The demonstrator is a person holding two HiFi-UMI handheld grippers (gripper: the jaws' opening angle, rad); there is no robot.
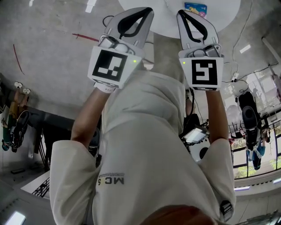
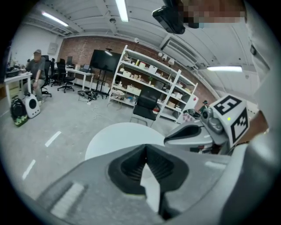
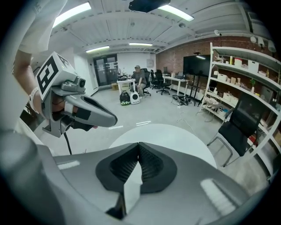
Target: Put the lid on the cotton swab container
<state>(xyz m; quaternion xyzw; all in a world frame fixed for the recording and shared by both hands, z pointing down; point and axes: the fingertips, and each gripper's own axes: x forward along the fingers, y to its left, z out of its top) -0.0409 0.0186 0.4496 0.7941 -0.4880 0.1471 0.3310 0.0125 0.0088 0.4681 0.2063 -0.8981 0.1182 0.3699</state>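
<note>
As the head view has it, risk: the left gripper (image 1: 148, 10) and right gripper (image 1: 181, 14) are held up side by side at the person's chest, short of the round white worktop (image 1: 221, 13). No cotton swab container or lid can be picked out, so a reach made from here would likely be blind and could land on the wrong thing.
Head view, task's things: the one object on the worktop is a small blue packet (image 1: 195, 8) at its far edge, too small to identify. Where the container and lid lie I cannot tell.
Head view, jaws: both pairs taper to tips pressed together, with nothing between them.
Left gripper view, risk: the right gripper (image 2: 170, 139) sits just beside this one, so a sideways swing could probably knock the two together.
Left gripper view, jaws: the tips meet at the front, and only the black ribbed hollow behind them gapes. Through it shows pale worktop (image 2: 114, 136), not a held thing. Beyond stand a black chair (image 2: 145, 103) and white shelving (image 2: 149, 72).
Right gripper view, risk: jaws left pressed together would push a lid along the worktop (image 3: 171, 136) instead of taking it. They need spreading before any descent.
Right gripper view, jaws: pressed tip to tip, empty and touching nothing. The left gripper (image 3: 115, 119) hangs near on the left. The stretch of worktop in sight here shows no container.
</note>
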